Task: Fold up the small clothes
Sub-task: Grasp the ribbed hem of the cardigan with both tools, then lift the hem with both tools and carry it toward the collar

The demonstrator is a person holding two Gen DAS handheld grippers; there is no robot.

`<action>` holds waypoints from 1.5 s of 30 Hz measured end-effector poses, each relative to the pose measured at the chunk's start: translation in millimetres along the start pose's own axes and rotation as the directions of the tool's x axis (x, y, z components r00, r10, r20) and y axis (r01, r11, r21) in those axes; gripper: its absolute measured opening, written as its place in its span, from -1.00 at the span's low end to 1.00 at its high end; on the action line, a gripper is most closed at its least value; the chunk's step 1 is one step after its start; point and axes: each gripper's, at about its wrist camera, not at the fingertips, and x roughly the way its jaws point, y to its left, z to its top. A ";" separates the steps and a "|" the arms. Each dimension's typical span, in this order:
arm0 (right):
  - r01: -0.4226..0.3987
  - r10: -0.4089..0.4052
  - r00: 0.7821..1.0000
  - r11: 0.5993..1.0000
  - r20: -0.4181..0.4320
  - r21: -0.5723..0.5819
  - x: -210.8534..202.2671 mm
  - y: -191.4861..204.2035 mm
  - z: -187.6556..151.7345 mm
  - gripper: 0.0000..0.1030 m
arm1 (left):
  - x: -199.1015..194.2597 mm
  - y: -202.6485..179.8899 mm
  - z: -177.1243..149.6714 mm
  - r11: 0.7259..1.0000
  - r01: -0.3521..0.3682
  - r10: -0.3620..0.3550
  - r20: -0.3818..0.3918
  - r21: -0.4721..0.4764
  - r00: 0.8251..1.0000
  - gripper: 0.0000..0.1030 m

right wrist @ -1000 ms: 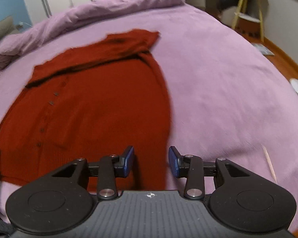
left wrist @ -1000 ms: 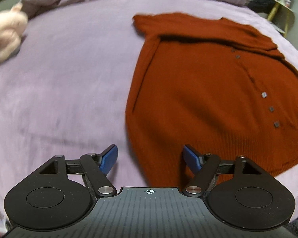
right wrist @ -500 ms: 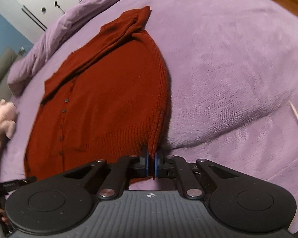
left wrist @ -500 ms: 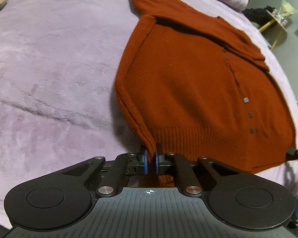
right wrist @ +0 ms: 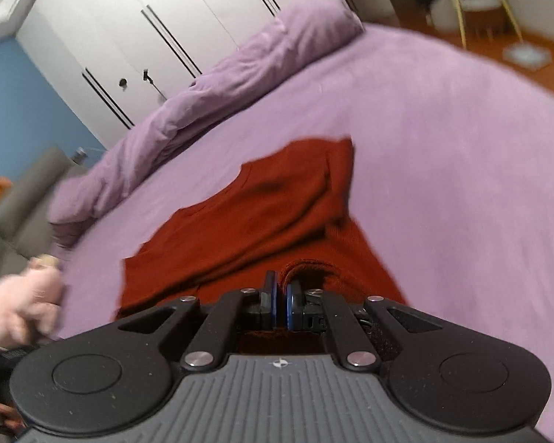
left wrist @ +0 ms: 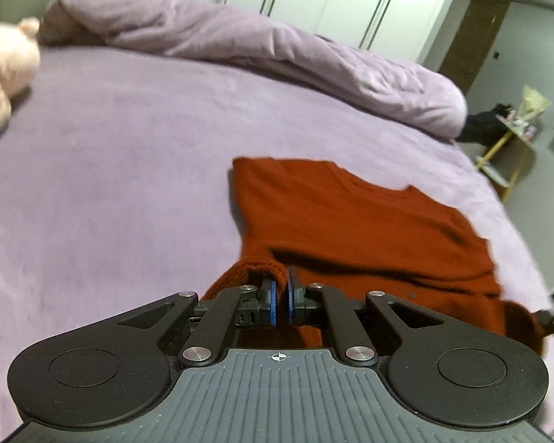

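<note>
Here, in the left wrist view, my left claw (left wrist: 280, 301) is clamped on the hem corner of the red cardigan (left wrist: 358, 221), whose body lies ahead on the bed (left wrist: 110, 170). In the right wrist view, my right claw (right wrist: 280, 304) pinches the opposite hem corner, so both corners travel level for the fold.

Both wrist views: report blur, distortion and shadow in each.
Left wrist view: fisheye curves the purple bedspread; the pink plush toy at the left edge is soft and blurred, the black left gripper sharp; a dark shadow sits under the rust-red knitted cardigan fold. Right wrist view: heavier motion blur smears cardigan edges and the white wardrobe doors; the right gripper stays crisp.
</note>
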 end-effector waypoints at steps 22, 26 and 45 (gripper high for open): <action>0.127 -0.163 0.985 0.890 -0.047 -0.438 78.8 4.8 6.7 -0.48 | 67.3 -8.6 -19.6 0.950 0.008 0.013 -0.067 0.313 0.998 -0.27; 0.149 -0.181 0.983 0.857 -0.017 -0.493 78.5 12.7 0.2 -0.86 | 62.2 -12.4 -21.0 0.940 -0.003 0.010 -0.019 0.342 1.000 -0.78; 0.097 -0.113 0.994 0.849 0.000 -0.520 69.5 21.4 -0.6 -0.90 | 56.6 -15.4 -0.3 0.938 0.095 -0.082 -0.052 0.333 0.995 -0.84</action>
